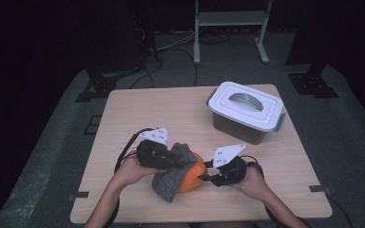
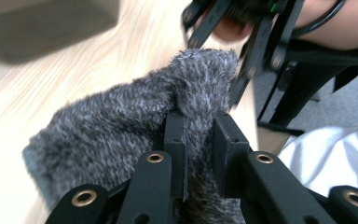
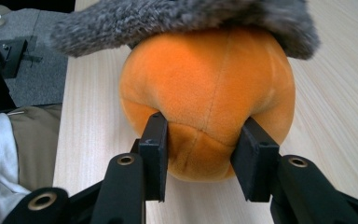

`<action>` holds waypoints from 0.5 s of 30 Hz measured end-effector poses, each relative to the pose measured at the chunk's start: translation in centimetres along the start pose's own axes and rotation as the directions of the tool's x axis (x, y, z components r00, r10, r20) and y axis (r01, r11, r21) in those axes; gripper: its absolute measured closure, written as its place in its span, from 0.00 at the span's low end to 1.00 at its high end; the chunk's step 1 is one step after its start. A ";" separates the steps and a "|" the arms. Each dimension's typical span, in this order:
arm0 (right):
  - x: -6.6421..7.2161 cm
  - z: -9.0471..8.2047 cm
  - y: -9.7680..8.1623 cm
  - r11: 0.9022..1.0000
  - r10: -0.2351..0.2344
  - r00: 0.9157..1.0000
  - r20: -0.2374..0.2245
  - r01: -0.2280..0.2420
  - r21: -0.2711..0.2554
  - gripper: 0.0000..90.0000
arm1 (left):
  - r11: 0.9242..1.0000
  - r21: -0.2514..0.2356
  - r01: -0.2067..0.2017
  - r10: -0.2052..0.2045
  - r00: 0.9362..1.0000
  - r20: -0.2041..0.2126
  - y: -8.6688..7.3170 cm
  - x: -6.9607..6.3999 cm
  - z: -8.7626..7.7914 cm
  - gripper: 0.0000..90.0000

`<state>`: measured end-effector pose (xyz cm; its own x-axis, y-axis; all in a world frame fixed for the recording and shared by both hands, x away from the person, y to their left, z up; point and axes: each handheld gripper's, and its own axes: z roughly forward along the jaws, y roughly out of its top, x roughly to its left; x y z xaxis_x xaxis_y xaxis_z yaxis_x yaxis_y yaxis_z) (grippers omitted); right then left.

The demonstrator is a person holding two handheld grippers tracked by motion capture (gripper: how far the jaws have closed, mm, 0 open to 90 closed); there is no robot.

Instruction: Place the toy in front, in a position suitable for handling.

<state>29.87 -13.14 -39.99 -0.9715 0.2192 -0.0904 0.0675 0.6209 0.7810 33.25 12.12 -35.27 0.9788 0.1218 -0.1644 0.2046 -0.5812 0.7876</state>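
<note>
My left claw (image 2: 199, 135) pinches the grey cloth (image 2: 121, 126); right claw (image 3: 204, 154) squeezes the orange plush ball (image 3: 209, 93). Cloth probably slips off if I tug.

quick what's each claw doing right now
Left claw: shut on a fold of the grey fuzzy cloth.
Right claw: shut on the orange plush ball, pads pressing into its sides.
</note>
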 end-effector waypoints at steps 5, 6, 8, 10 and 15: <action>0.3 -0.1 -0.3 1.000 -0.022 1.000 0.003 0.022 0.019 0.65 | 0.999 0.034 -0.020 0.021 1.000 -0.011 0.8 -0.1 0.6 0.86; 0.2 -0.2 -0.5 1.000 -0.021 1.000 0.002 0.021 0.020 0.65 | 0.999 0.037 -0.015 0.016 1.000 -0.022 0.7 0.0 0.5 0.86; 0.0 -0.3 -0.7 1.000 -0.016 1.000 0.002 0.016 0.022 0.65 | 0.999 0.040 0.008 -0.007 0.999 -0.040 0.2 0.6 0.2 0.86; -0.4 -0.5 -1.1 1.000 -0.012 1.000 -0.006 0.012 0.024 0.65 | 0.998 0.037 0.049 -0.047 0.997 -0.058 -1.1 1.5 -0.5 0.86; -0.7 -0.3 -1.1 0.999 0.039 0.999 -0.015 -0.039 0.016 0.52 | 0.996 0.011 0.083 -0.082 0.995 -0.050 -2.3 1.9 -0.7 0.86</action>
<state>30.39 -14.18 -40.59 -0.9714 0.2320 -0.0506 0.1088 0.6242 0.7736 34.65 14.26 -36.97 0.9574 0.2094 -0.1988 0.2851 -0.5776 0.7649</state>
